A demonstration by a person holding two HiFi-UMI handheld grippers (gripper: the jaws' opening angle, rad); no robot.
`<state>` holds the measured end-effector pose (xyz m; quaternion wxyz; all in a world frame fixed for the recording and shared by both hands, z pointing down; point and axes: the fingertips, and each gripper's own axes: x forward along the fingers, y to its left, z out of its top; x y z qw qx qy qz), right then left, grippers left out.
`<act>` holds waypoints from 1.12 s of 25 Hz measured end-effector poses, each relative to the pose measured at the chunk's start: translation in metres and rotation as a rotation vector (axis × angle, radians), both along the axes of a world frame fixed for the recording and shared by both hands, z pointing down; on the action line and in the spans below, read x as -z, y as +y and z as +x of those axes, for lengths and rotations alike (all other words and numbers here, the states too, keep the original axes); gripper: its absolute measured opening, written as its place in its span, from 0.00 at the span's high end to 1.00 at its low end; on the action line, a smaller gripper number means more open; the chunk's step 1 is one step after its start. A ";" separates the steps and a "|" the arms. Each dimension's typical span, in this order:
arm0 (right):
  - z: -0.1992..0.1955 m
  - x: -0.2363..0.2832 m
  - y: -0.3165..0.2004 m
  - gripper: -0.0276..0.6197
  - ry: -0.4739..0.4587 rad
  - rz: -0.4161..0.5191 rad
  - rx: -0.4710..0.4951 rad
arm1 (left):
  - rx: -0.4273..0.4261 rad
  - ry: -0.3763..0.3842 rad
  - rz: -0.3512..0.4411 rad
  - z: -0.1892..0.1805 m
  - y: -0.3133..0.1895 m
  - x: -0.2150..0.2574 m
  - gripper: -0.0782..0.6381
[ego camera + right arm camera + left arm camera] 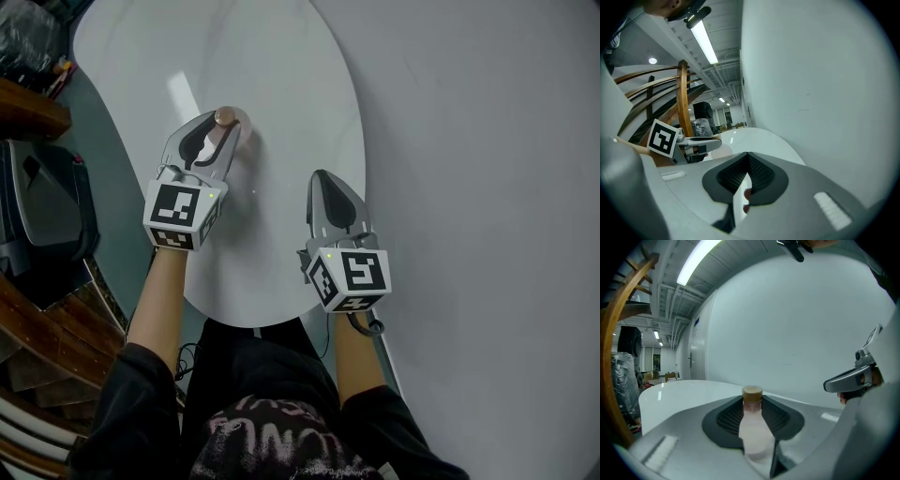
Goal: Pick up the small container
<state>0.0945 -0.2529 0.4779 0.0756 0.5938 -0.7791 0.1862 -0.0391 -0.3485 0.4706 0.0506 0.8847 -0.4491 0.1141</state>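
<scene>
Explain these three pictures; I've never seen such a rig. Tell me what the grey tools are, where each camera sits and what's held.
A person holds a hand-held gripper in each hand: two-jawed tongs with a marker cube. The top-down picture comes from a camera on the person's head; the other two ride on the hand-held grippers, looking along their jaws. Below is a white oval table. The left hand-held gripper is closed on the small container, a pale bottle with a brown cap. The right hand-held gripper is shut and holds nothing.

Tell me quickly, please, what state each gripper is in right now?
Left gripper: shut on the small pale-pink plastic bottle with a brown cap.
Right gripper: shut, empty.
</scene>
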 end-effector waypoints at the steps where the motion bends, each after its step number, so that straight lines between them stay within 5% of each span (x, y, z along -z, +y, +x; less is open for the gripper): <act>1: -0.001 0.002 0.000 0.92 0.000 0.004 0.004 | 0.005 -0.003 0.001 -0.002 0.002 0.002 0.72; 11: -0.041 0.023 0.028 0.92 0.007 0.039 0.035 | 0.045 0.010 0.022 -0.050 0.049 0.022 0.72; 28: -0.051 0.039 0.019 0.92 0.002 0.059 0.103 | 0.153 0.021 -0.013 -0.072 0.073 0.026 0.72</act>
